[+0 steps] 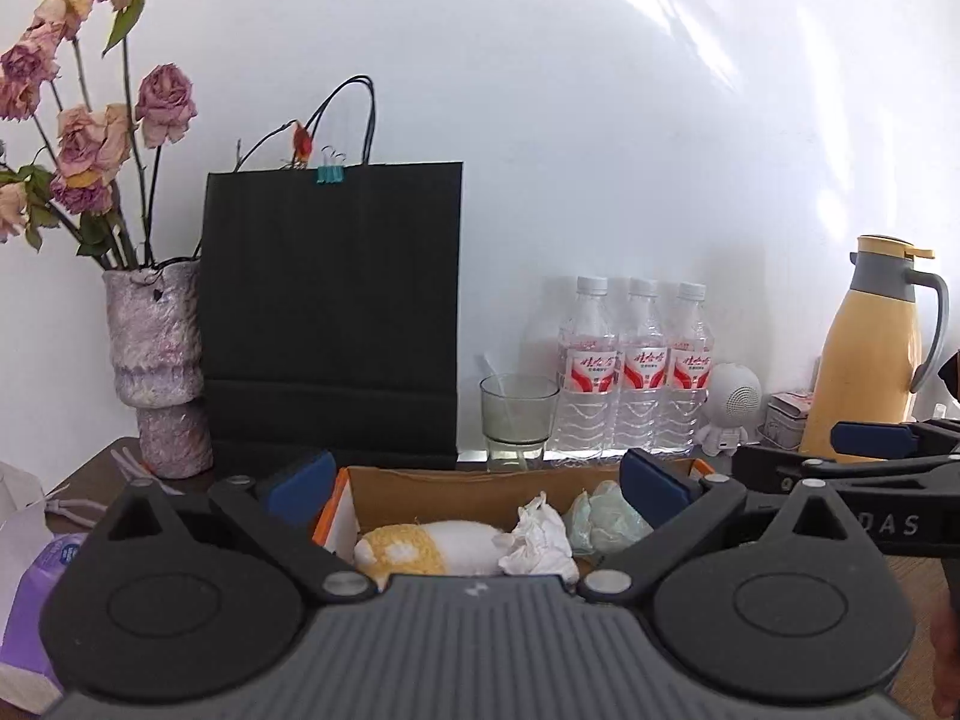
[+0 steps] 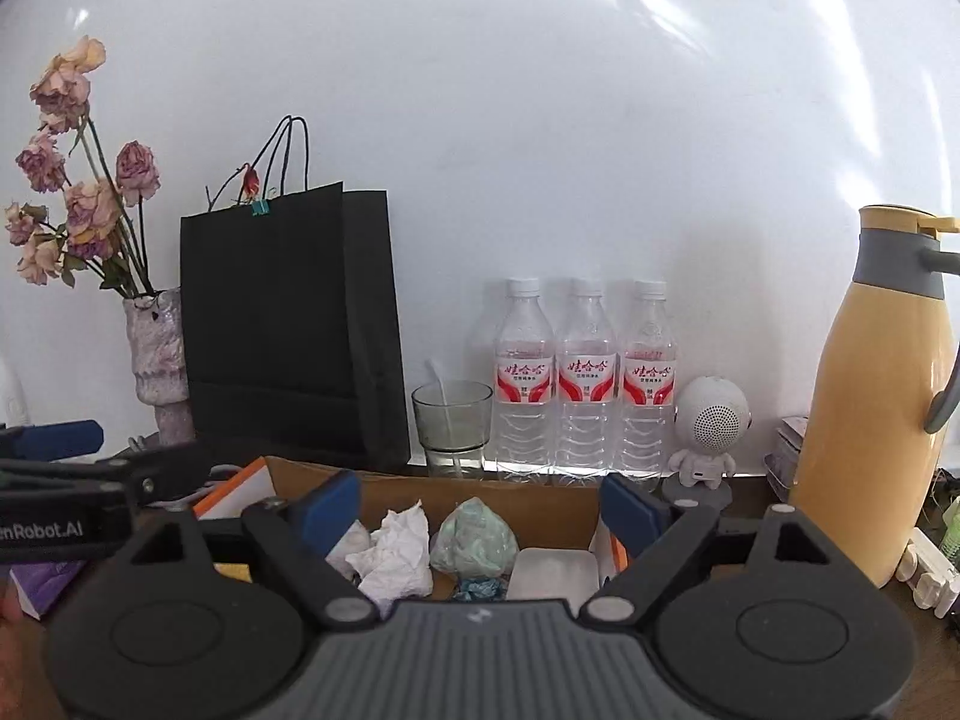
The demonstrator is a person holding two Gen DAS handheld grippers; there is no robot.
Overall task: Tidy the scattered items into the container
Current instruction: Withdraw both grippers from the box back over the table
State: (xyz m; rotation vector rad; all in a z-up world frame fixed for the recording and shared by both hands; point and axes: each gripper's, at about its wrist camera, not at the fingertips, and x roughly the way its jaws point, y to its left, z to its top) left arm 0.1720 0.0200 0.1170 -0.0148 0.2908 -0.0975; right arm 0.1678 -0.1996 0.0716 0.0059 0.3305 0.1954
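An open cardboard box (image 1: pixel 456 489) (image 2: pixel 510 489) sits in front of both grippers. Inside lie a yellow-and-white knitted item (image 1: pixel 429 546), a crumpled white tissue (image 1: pixel 537 537) (image 2: pixel 396 552), a pale green crumpled wad (image 1: pixel 606 519) (image 2: pixel 474 537) and a white flat pad (image 2: pixel 552 573). My left gripper (image 1: pixel 477 483) is open and empty above the box's near side. My right gripper (image 2: pixel 480 507) is open and empty above the box. Each gripper shows at the edge of the other's view.
Behind the box stand a black paper bag (image 1: pixel 333 312), a glass (image 1: pixel 519 414), three water bottles (image 1: pixel 639 366), a small white robot speaker (image 2: pixel 708 426) and a yellow jug (image 2: pixel 882 396). A vase of dried roses (image 1: pixel 159 360) and a purple packet (image 1: pixel 36 606) are left.
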